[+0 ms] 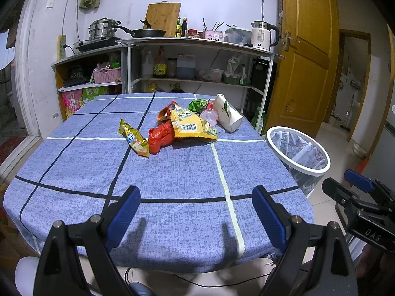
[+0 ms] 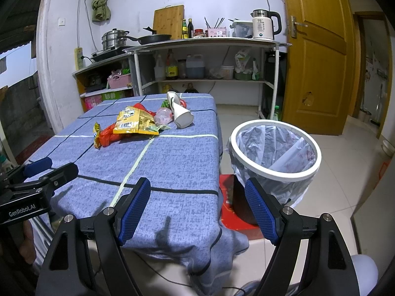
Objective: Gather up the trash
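Observation:
A pile of trash lies at the far middle of the blue checked table (image 1: 172, 177): a small yellow snack packet (image 1: 134, 139), a red crumpled wrapper (image 1: 160, 137), a large yellow bag (image 1: 191, 124), a clear pink cup (image 1: 209, 116), a green wrapper (image 1: 197, 104) and a white carton (image 1: 227, 113) on its side. The pile also shows in the right wrist view, with the large yellow bag (image 2: 134, 122) and the white carton (image 2: 180, 113). My left gripper (image 1: 196, 197) is open and empty over the table's near edge. My right gripper (image 2: 197, 192) is open and empty at the table's near right corner.
A white-rimmed bin (image 2: 274, 148) lined with a clear bag stands on the floor right of the table; it also shows in the left wrist view (image 1: 297, 148). Kitchen shelves (image 1: 197, 61) with pots and bottles line the back wall. A wooden door (image 1: 306, 56) stands at right.

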`<state>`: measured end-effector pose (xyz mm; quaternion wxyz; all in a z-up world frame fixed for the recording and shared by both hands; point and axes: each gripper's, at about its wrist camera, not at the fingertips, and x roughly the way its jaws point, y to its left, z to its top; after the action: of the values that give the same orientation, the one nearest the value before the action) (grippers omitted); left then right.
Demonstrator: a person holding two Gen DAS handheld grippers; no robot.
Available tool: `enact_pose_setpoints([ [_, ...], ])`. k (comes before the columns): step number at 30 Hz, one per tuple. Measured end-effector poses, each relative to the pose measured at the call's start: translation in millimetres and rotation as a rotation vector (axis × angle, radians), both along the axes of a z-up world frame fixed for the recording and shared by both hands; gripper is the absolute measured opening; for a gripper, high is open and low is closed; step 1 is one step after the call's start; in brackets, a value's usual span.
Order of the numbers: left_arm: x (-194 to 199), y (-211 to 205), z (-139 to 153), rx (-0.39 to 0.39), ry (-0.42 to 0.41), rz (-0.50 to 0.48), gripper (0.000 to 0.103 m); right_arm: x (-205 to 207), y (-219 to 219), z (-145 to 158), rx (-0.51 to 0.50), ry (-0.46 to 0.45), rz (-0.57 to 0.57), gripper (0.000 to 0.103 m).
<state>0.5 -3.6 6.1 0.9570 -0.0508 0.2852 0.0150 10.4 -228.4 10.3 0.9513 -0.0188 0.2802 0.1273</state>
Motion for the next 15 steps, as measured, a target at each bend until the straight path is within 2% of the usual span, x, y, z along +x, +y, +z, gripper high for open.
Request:
enact_pose_setpoints([
  [15,-1.2,1.7,-2.2,-0.007,0.004,-0.002,0.093,0.3,-0.5,-0.8,0.0,0.003,0.001,0.079],
])
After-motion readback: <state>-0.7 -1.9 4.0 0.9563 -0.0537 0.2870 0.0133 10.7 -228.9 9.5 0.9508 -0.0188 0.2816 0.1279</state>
